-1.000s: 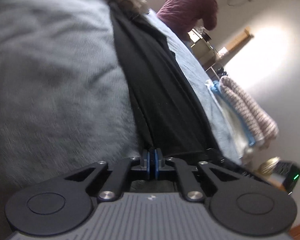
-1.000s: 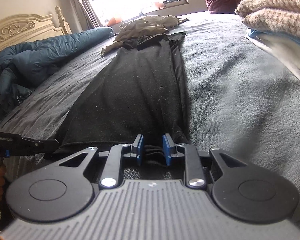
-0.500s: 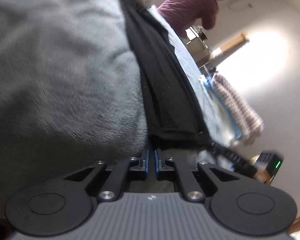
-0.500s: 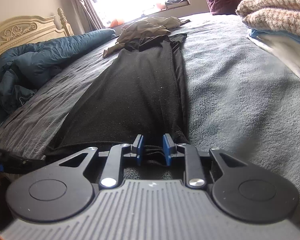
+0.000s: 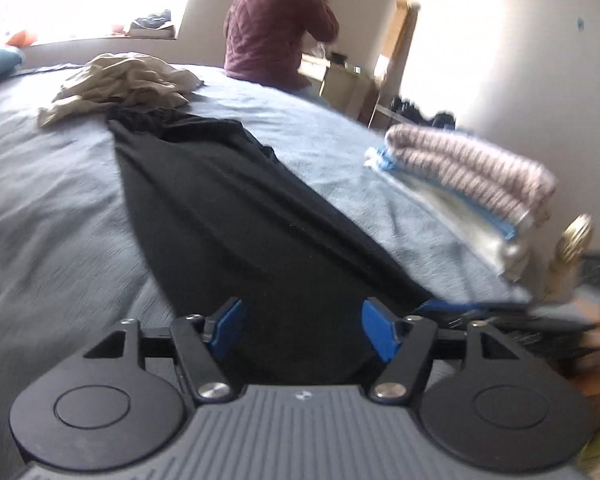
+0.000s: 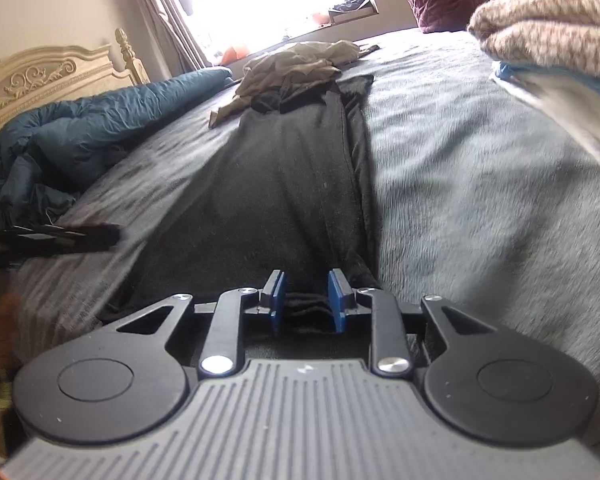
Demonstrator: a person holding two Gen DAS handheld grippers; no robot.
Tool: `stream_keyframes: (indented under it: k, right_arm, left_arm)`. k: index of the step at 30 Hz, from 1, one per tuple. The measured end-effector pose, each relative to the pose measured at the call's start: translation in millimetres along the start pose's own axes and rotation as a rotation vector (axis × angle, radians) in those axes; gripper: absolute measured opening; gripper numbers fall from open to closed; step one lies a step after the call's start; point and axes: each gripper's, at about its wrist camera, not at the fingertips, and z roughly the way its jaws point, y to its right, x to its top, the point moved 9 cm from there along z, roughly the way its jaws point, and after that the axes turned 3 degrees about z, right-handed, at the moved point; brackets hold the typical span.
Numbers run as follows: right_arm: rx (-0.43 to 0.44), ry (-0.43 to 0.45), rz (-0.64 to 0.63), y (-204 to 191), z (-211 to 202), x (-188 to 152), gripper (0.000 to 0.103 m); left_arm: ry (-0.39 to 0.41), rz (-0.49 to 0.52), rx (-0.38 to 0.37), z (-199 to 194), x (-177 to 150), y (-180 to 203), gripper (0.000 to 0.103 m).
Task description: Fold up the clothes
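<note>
A long black cloth garment point(image 6: 284, 184) lies on the grey fleece bedspread point(image 6: 480, 184); crumpled beige clothing point(image 5: 120, 80) nearby; brown-and-cream striped folded knit point(image 5: 468, 168) over white-and-blue folded cloths point(image 5: 452, 216); teal quilted duvet point(image 6: 80, 132).

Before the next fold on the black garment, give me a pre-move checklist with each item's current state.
1. Right claw grips the black garment hem: ok, bunched fabric sits between its pads.
2. Left claw has hold of the hem: not ok, it is opening, pads clear of the cloth.
3. Garment lies flat lengthwise on the bed: ok, though one long edge is doubled over.
4. Far end free: not ok, it meets the beige clothing.
5. Folded stack is apart from the garment: ok.
</note>
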Motion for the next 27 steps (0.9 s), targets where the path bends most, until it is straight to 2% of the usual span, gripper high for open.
stream_keyframes:
  k: [3, 6, 13, 20, 22, 27]
  right_arm:
    - [0.0, 0.04, -0.02, -2.7, -6.9, 26.8, 0.026]
    - [0.031, 0.051, 0.014, 1.5, 5.0, 59.8, 0.027]
    - [0.081, -0.051, 0.138, 20.3, 86.4, 113.3, 0.027]
    - [0.031, -0.161, 0.173, 36.8, 152.9, 134.9, 0.027]
    - [0.003, -0.185, 0.161, 40.1, 161.7, 133.8, 0.027]
    - [0.007, -0.222, 0.164, 41.8, 169.7, 130.7, 0.027]
  left_arm:
    - [-0.029, 0.049, 0.044, 28.9, -3.5, -0.4, 0.07]
    - [-0.029, 0.057, 0.054, 45.0, -15.2, -2.6, 0.071]
    - [0.035, 0.123, 0.051, 46.2, -27.9, 4.7, 0.083]
    - [0.051, 0.113, 0.012, 47.1, -28.8, 6.0, 0.091]
    - [0.056, 0.112, 0.01, 47.3, -28.9, 6.2, 0.091]
    - [0.062, 0.116, 0.007, 47.3, -29.2, 7.9, 0.093]
